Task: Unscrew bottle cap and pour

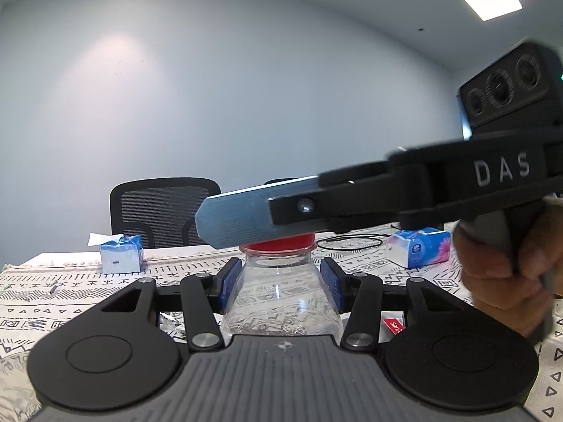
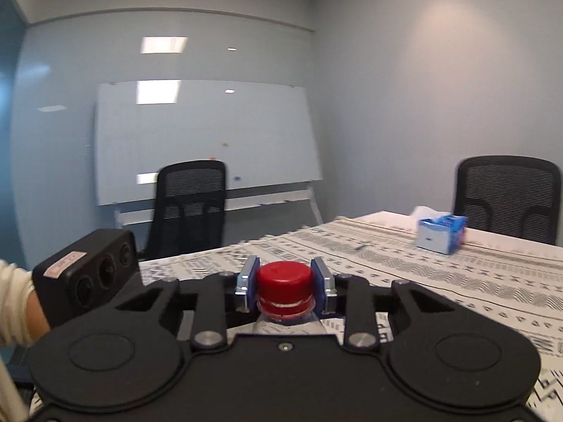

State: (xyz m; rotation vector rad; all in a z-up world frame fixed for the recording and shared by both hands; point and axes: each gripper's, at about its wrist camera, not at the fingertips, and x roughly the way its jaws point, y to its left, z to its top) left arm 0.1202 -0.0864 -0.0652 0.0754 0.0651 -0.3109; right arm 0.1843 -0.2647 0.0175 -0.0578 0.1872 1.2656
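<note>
A clear plastic bottle [image 1: 281,292] stands upright on the patterned tablecloth, and my left gripper [image 1: 281,281] is shut on its shoulder, a blue pad on each side. Its red cap [image 1: 281,245] shows just above the neck, mostly covered by the right gripper's blue finger [image 1: 235,219] coming in from the right. In the right wrist view my right gripper [image 2: 284,283] is shut on the red cap [image 2: 284,281], with both pads pressed to its sides. Below the cap only the top of the bottle's neck [image 2: 286,323] shows.
A blue tissue box [image 1: 121,254] stands at the back left of the tablecloth [image 1: 70,299], a floral tissue pack [image 1: 418,248] and a black cable [image 1: 352,241] at the back right. Black office chairs [image 2: 188,207] stand at the table's edges. A person's hand [image 1: 510,274] holds the right gripper's handle.
</note>
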